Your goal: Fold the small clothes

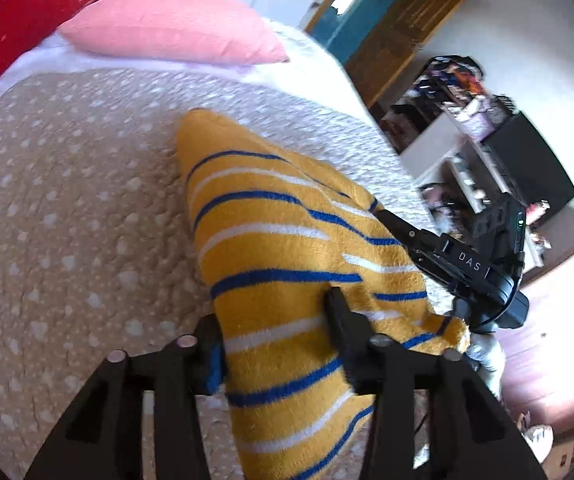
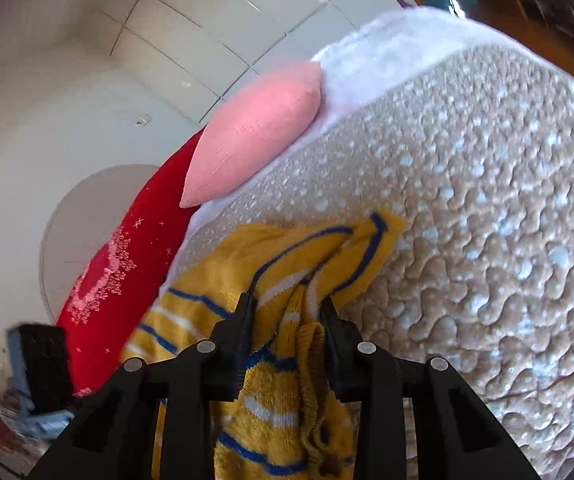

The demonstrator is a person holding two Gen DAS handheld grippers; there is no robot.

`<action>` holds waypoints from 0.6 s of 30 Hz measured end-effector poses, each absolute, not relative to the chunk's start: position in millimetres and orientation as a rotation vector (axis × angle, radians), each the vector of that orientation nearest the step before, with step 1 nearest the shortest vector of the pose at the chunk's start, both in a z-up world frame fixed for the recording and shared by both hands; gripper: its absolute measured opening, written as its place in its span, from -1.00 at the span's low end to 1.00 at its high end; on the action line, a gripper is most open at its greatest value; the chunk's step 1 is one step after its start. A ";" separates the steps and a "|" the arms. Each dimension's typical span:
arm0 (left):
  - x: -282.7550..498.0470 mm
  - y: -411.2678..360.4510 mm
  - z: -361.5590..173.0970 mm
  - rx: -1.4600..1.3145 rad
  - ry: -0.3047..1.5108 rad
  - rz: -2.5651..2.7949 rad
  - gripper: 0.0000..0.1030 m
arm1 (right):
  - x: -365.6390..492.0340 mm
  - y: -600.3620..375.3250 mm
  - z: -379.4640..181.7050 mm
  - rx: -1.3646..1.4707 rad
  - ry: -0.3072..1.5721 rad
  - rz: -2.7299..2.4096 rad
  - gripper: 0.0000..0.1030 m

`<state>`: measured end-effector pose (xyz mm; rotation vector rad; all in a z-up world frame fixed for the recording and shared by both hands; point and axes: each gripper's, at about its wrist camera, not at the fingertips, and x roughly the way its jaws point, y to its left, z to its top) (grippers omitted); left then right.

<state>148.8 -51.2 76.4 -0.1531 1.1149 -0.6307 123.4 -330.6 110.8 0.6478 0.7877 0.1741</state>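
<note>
Both clamped on the yellow striped sweater (image 1: 287,264): left gripper (image 1: 275,336) pinching a wide fold, right gripper (image 2: 287,308) pinching bunched knit (kinda blurry), lifted just above the quilted bedspread (image 1: 67,216).

Both fisheye views look steeply down along their own fingers, close over the bed (image 1: 67,200). They share the striped yellow garment (image 1: 287,260), pink pillow (image 1: 175,24) and red pillow (image 2: 127,280); the left view also catches the right hand-held gripper (image 1: 383,214).
</note>
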 end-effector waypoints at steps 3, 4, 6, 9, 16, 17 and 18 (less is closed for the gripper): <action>138.6 -62.4 39.3 -0.054 1.197 -0.545 0.07 | 127.4 -331.8 92.7 0.567 0.877 0.044 -0.28; 132.1 -62.4 30.0 -0.045 1.195 -0.529 0.10 | 124.5 -332.0 93.5 0.575 0.879 0.049 -0.19; 117.6 -54.6 32.0 -0.067 1.150 -0.527 0.13 | 113.5 -329.5 104.7 0.587 0.850 0.050 -0.19; 98.6 -39.1 47.1 -0.095 1.123 -0.519 0.13 | 94.8 -321.7 137.2 0.528 0.792 0.079 -0.17; 39.7 -3.1 82.7 -0.095 0.980 -0.416 0.20 | 67.4 -255.1 161.4 0.519 0.800 0.318 -0.17; 34.1 0.4 87.0 -0.089 0.965 -0.397 0.21 | 66.7 -249.3 147.7 0.513 0.835 0.306 -0.17; 22.9 6.1 91.9 -0.073 0.933 -0.365 0.22 | 66.5 -249.4 136.8 0.504 0.861 0.277 -0.17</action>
